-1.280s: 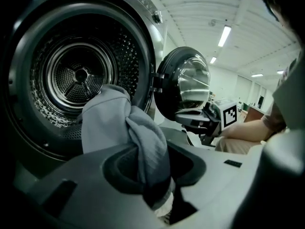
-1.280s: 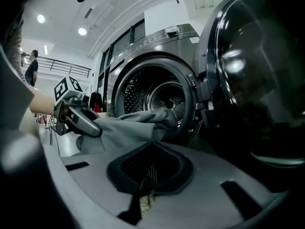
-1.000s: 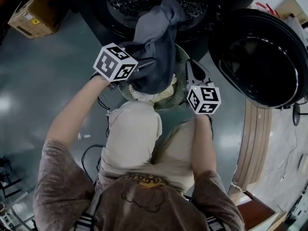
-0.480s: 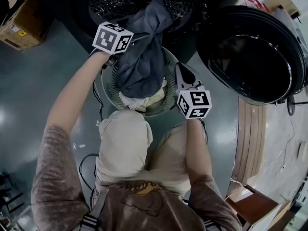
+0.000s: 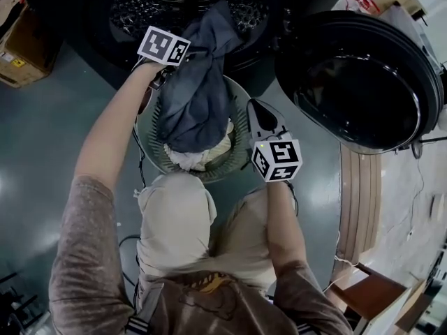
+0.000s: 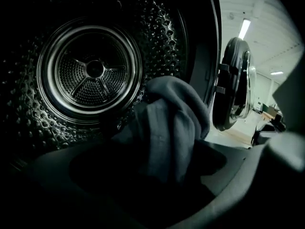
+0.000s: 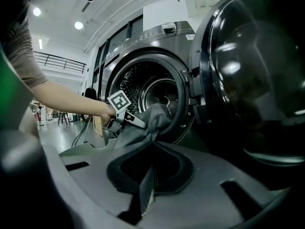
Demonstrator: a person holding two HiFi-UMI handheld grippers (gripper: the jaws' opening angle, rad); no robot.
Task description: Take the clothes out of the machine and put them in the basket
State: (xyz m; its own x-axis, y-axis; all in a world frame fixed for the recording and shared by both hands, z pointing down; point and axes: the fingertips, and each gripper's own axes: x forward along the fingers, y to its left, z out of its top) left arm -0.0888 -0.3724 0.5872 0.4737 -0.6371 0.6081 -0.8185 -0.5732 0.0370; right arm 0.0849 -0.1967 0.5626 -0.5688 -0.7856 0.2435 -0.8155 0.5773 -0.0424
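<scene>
The soft, light dark grey garment (image 5: 195,89) drapes from the machine (image 5: 133,12) at twelve o'clock into the basket (image 5: 241,155), unpinched between the opening jaws of the left hand-held gripper (image 7: 140,123), while the right hand-held gripper (image 5: 255,107) is clenched empty at four o'clock; a bunched fold looks the best hold.

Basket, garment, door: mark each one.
basket (image 5: 152,145), head view, left wall.
garment (image 5: 199,96), head view, middle of the draped cloth.
door (image 5: 356,79), head view, glass centre.

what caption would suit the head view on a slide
Left gripper, jaws opening around a grey garment that drapes from the machine's drum into the round basket below.
</scene>
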